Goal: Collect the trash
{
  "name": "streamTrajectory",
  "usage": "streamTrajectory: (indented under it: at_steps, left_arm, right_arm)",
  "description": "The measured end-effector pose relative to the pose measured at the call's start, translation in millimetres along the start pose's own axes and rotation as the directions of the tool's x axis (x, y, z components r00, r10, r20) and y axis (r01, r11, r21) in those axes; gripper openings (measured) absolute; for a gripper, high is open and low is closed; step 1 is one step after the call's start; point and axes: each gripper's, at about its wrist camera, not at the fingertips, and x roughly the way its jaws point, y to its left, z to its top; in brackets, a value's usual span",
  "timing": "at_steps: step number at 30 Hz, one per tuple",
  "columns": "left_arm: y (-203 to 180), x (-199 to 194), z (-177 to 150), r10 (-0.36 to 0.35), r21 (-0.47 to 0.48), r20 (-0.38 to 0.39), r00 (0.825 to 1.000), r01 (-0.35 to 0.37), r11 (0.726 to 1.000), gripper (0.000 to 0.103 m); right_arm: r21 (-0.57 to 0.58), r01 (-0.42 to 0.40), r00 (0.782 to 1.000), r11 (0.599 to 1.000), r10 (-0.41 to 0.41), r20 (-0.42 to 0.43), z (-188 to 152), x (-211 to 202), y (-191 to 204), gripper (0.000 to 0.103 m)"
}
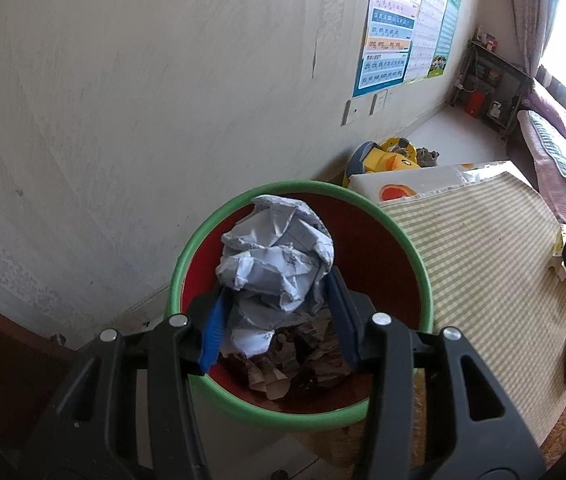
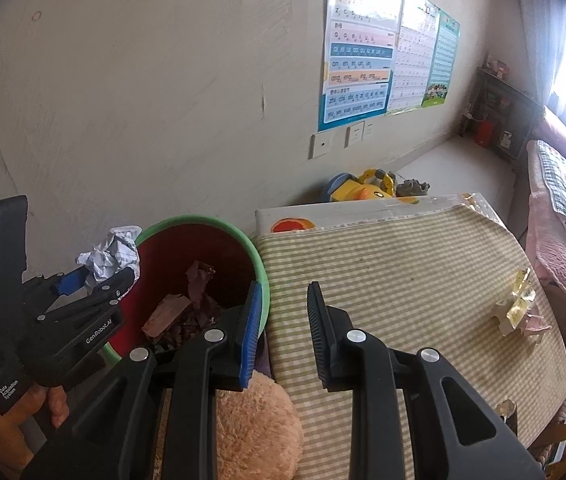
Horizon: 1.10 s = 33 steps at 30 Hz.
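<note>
A crumpled white paper ball (image 1: 275, 248) sits between the blue-padded fingers of my left gripper (image 1: 278, 284), which is shut on it. It hangs right over the red bin with a green rim (image 1: 187, 248), which has torn brown scraps at its bottom. In the right wrist view the same paper ball (image 2: 111, 256) is at the bin's left rim (image 2: 203, 220), held by the left gripper (image 2: 101, 276). My right gripper (image 2: 286, 286) hovers over the table's near left corner beside the bin, its jaws a narrow gap apart with nothing between them. A crumpled yellow wrapper (image 2: 517, 304) lies on the table's right side.
The table (image 2: 403, 280) has a green striped cloth and stands against the bin's right side. A tan plush (image 2: 255, 420) lies below my right gripper. Yellow toys (image 2: 367, 190) sit behind the table by the wall. A bed (image 2: 563, 220) runs along the right. A hand (image 2: 57, 404) grips the left gripper's handle.
</note>
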Motion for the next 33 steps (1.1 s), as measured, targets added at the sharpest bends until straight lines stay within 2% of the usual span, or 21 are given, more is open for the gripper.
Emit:
streamTrajectory:
  at_steps: [33]
  left_arm:
    - [14, 32, -6, 0.020, -0.010, -0.073, 0.997, -0.021, 1.000, 0.045]
  right_arm:
    - [-0.021, -0.087, 0.996, 0.996, 0.087, -0.008, 26, 26, 25, 0.023]
